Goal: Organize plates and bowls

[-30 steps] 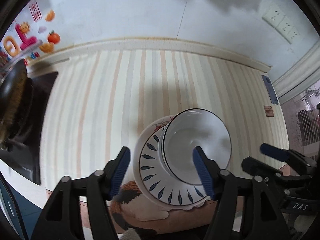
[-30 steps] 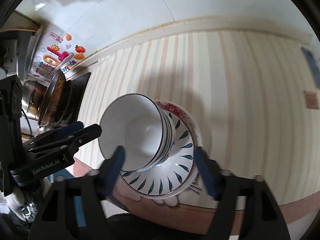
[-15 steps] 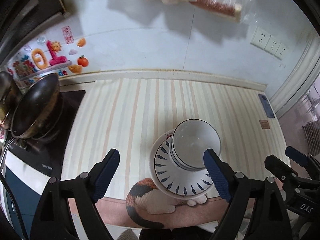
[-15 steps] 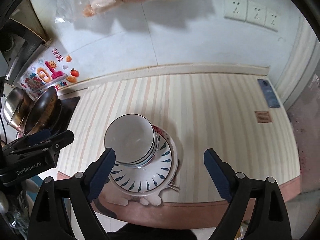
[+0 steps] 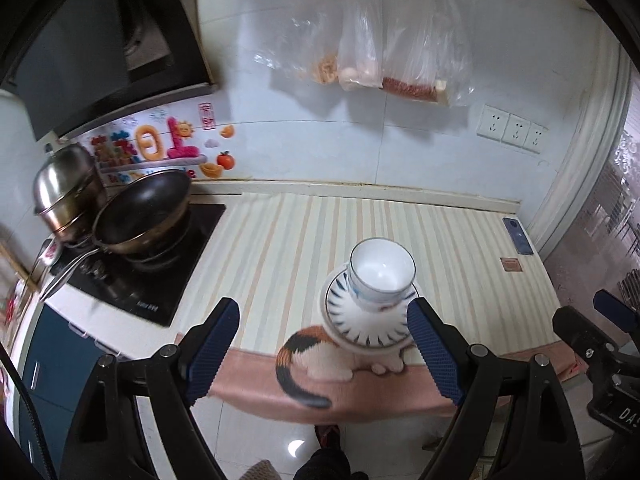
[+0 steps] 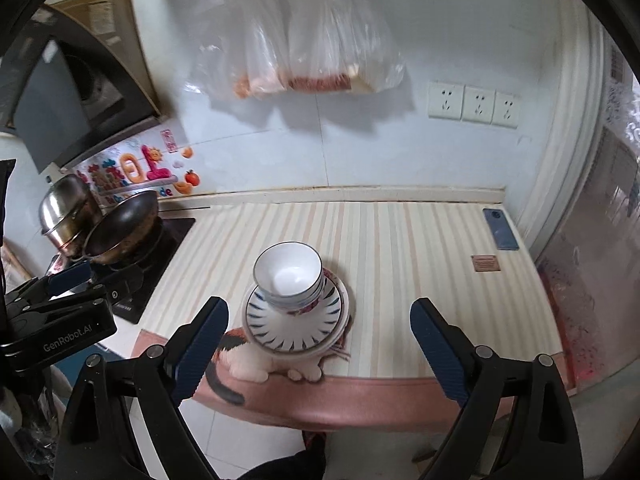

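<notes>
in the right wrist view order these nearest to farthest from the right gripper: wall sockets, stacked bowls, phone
1. Stacked bowls, on the plates just ahead of the right gripper, slightly left.
2. Phone, far right corner of the counter.
3. Wall sockets, up on the back wall, right.

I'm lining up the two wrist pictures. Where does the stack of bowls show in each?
Left wrist: the stack of bowls sits right of centre, on the plates.
Right wrist: the stack of bowls sits left of centre, on the plates.
Shared landmark: the wall sockets.
</notes>
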